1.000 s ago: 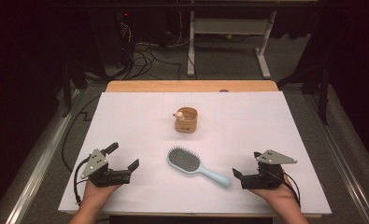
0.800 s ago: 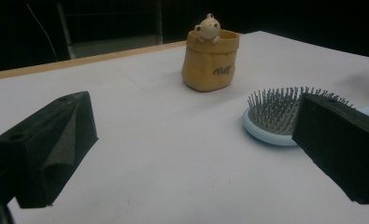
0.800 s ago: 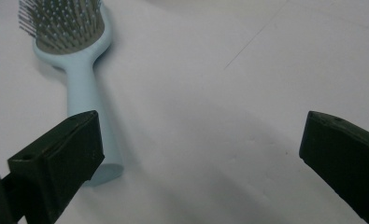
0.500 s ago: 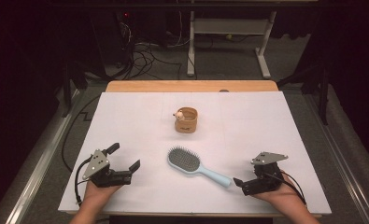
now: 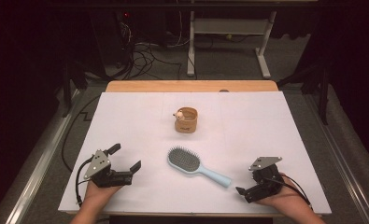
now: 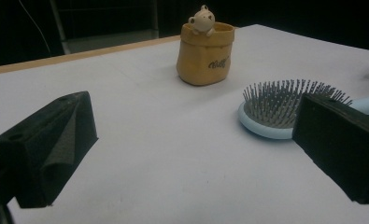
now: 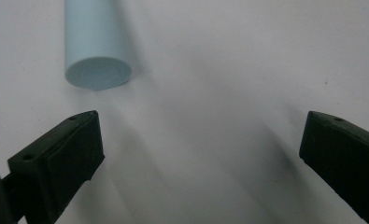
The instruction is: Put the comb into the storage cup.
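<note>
**High view: two claws by a hairbrush**

The blue hairbrush [image 5: 191, 164] lies flat on the white worktop [image 5: 126, 121], near the front. The right claw [image 5: 245, 191] sits just beside the handle end, spread wide and holding nothing. The left claw [image 5: 124, 157] is wide too, well apart from the brush.

Right hand-held gripper [image 5: 245, 190] moved down, nearer hairbrush [image 5: 196, 165] handle end.

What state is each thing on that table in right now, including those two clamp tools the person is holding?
Hairbrush: lying flat, bristles up, untouched.
Pouch: upright, open top, small bear figure on its rim.
Left gripper: open, empty, low over the table.
Right gripper: open, empty, pointed at the handle's end, apart from it.
</note>
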The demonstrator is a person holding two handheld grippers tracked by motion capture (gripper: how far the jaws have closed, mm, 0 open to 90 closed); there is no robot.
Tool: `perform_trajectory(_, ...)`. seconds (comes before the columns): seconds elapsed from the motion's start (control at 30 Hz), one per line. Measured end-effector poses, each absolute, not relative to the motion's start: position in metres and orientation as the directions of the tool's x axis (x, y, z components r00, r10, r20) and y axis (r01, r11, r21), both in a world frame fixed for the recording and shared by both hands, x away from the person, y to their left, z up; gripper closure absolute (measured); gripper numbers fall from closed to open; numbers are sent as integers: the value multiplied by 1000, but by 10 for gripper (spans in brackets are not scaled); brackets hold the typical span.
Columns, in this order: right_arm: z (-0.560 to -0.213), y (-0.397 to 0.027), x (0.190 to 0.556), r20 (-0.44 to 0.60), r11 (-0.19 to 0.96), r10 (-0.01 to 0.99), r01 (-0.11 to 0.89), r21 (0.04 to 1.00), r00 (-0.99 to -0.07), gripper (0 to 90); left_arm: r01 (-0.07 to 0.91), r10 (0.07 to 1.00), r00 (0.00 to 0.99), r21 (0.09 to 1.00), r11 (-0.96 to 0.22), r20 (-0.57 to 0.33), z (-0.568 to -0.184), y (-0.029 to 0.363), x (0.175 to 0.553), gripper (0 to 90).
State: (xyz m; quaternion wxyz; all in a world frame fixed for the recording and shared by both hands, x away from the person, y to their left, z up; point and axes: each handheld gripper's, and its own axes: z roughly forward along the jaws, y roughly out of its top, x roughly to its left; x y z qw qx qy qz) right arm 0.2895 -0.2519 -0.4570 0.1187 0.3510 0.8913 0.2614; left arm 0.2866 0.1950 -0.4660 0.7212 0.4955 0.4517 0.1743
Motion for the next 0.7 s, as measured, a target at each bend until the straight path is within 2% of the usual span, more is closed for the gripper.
perform_trajectory(0.3, -449, -237, 293, -30, 674, 633, 531, 513, -774, 4, 196, 699, 536, 875, 443, -473, -467, 194, 286, 11)
perform_trajectory(0.7, -435, -191, 316, -29, 715, 569, 478, 510, -822, 3, 196, 697, 534, 872, 448, -479, -467, 195, 287, 11)
